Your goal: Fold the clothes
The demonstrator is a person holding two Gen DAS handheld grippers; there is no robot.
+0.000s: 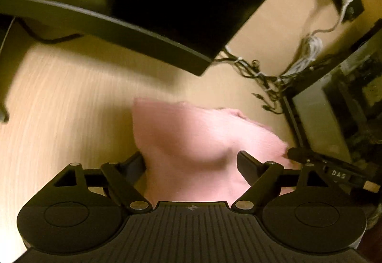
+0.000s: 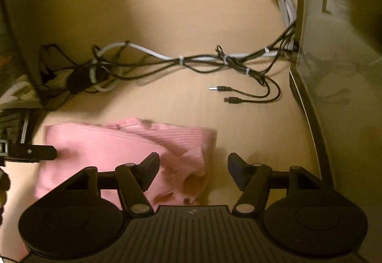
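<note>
A pink ribbed garment (image 2: pixel 114 150) is lying folded into a compact bundle on the light wood desk, filling the lower centre of the left wrist view (image 1: pixel 203 143) — and sitting lower left in the right wrist view, its right edge rumpled and layered.

Right wrist view: bare light wooden tabletop (image 2: pixel 257 129) open at centre right, beyond folded pink ribbed garment (image 2: pixel 124 148). Tangle of black and white cables (image 2: pixel 181 61) bars mid-frame; grey upright panel (image 2: pixel 334 72) walls right edge. Left wrist view: black monitor (image 1: pixel 167 12) overhangs top; tabletop open at left.
</note>
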